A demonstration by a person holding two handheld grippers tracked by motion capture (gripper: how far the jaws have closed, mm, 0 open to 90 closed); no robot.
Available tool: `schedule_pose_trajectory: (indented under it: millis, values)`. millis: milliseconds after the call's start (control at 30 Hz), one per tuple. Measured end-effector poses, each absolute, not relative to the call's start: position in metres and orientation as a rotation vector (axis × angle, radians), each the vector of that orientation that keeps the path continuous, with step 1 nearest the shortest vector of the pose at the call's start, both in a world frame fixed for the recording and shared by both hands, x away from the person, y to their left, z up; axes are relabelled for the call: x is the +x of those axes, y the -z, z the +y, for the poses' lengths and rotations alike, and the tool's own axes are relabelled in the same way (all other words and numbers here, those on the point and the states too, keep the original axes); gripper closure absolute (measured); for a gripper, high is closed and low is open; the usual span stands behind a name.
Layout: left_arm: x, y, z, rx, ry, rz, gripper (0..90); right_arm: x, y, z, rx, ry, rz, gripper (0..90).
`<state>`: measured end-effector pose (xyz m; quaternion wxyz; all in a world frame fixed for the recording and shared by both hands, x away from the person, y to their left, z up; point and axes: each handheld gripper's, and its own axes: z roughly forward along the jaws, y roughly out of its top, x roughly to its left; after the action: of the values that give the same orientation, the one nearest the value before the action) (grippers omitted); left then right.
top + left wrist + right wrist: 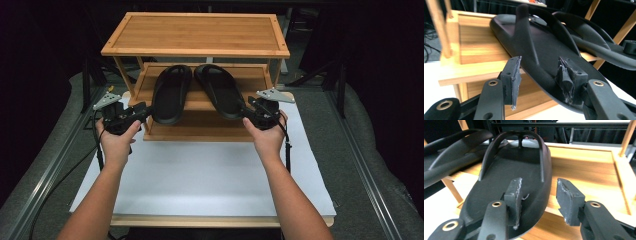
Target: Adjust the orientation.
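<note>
At frame centre, both sandals (171, 93) (220, 90) lie lengthwise, toes toward the top; left gripper (145, 113) and right gripper (246, 111) released.

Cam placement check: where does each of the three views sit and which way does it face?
High view: above the person's side, looking forward and down at the white table and wooden shoe rack; both forearms, left gripper and right gripper show.
Left gripper view: rides the left gripper, facing the left sandal; its open jaws straddle the heel.
Right gripper view: rides the right gripper, facing the right sandal; jaws open.
Shared: both gripper views show both sandals and the rack.
</note>
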<state>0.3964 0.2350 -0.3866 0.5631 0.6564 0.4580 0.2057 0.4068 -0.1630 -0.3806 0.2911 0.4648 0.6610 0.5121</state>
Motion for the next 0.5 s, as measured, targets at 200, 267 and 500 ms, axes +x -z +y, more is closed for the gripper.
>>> schedule_pose_trajectory:
  millis: [200, 267, 500]
  values:
    - [0.399, 0.389, 0.226, 1.560, -0.467, 1.067, 52.7, 0.404, 0.381, -0.158, 1.241, -1.370, 1.795, 53.1]
    - [0.400, 0.389, 0.225, 1.562, -0.468, 1.070, 52.7, 0.403, 0.381, -0.156, 1.232, -1.365, 1.796, 52.8]
    - [0.403, 0.390, 0.217, 1.562, -0.488, 1.072, 53.4, 0.398, 0.381, -0.148, 1.215, -1.339, 1.799, 53.0]
